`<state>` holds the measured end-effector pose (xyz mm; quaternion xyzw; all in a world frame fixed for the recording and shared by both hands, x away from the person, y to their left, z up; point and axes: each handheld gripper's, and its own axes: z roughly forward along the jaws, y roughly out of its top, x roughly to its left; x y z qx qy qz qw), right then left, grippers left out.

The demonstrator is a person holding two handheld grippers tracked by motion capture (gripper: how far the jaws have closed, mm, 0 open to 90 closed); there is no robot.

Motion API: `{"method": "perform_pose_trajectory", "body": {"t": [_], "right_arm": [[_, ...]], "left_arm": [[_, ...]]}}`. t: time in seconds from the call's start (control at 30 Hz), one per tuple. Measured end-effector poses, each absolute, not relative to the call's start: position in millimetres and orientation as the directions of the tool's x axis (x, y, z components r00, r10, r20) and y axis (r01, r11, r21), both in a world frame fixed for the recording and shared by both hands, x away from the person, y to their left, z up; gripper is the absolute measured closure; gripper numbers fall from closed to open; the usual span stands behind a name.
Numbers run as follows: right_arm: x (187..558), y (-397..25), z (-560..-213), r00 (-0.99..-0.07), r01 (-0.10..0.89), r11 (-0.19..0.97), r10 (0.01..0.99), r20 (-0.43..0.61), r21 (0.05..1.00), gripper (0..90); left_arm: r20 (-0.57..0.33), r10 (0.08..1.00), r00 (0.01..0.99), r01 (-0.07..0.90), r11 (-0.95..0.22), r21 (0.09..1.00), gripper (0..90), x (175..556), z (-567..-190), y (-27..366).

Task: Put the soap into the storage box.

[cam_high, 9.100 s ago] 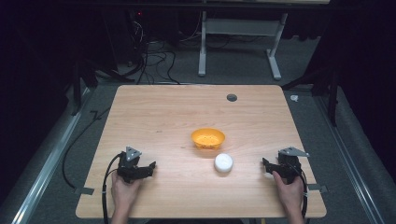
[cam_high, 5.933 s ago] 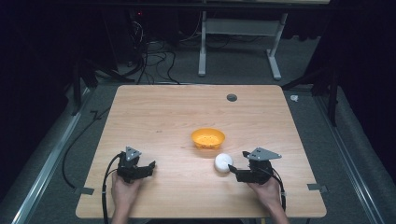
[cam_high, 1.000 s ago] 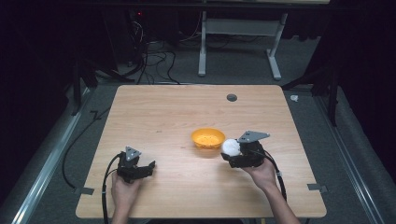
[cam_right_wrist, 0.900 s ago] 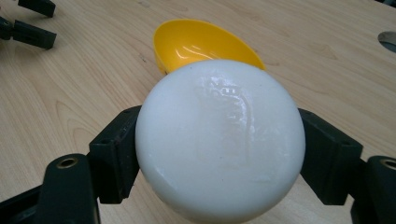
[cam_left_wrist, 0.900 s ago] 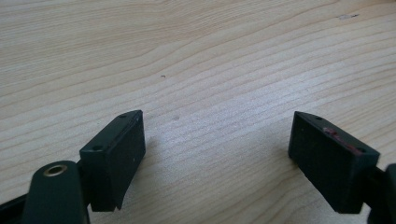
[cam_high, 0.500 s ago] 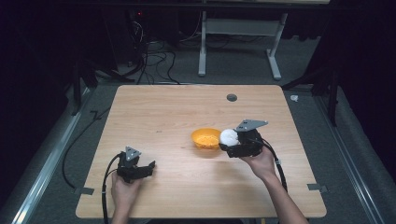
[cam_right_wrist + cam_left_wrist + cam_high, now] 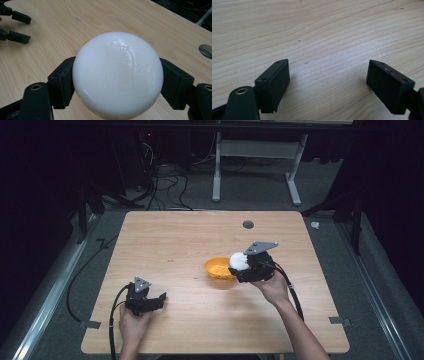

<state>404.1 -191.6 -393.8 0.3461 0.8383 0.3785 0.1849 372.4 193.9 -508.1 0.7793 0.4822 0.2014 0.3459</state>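
White ball (image 7: 117, 75), glossy and round, clamped between both black jaws of the right gripper (image 7: 245, 266), one jaw pressed on each side, ball sitting right at the jaw tips. High view: the ball (image 7: 239, 261) is lifted off the table (image 7: 175, 240), at the right rim of the orange bowl (image 7: 218, 268), which sits just ahead of this gripper's jaws; whether ball touches bowl, can't tell. Right hand (image 7: 272, 287) grips the tool from behind, forearm coming in from the bottom edge, grey three-cornered plate on top, black cable trailing back along the arm. Right gripper view: a sliver of yellow-orange peeks out at the ball's upper left, bare wood all round. Left gripper (image 7: 149, 301) released, jaws spread wide with nothing between, only wood grain under them in the left gripper view (image 7: 328, 82); it rests low on the table near the person's edge, well apart from the right gripper and bowl, left hand (image 7: 134, 322) behind it. Its open jaws (image 7: 15, 26) also show far off at the right gripper view's top left. Farther out past the right gripper, a small grey round cap (image 7: 248, 224) set in the tabletop near the far edge, also at the right side of the right gripper view (image 7: 206, 50). Beyond the table: dark floor, tangled cables (image 7: 160, 175), white desk frame legs (image 7: 255, 165).
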Motion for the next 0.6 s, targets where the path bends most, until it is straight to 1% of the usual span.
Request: {"method": "perform_pose_trajectory", "body": {"t": [0.37, 0.6], "right_arm": [[419, -181, -392, -0.705, 0.452, 0.459, 0.709, -0.009, 0.765, 24.7], [429, -173, -397, -0.708, 0.468, 0.461, 0.706, 0.008, 0.754, 24.8]], "left_arm": [[-0.02, 0.891, 0.454, 0.612, -0.296, 0.733, 19.4, 372, -508, 194], [-0.02, 0.891, 0.454, 0.613, -0.296, 0.733, 19.4, 372, -508, 194]]}}
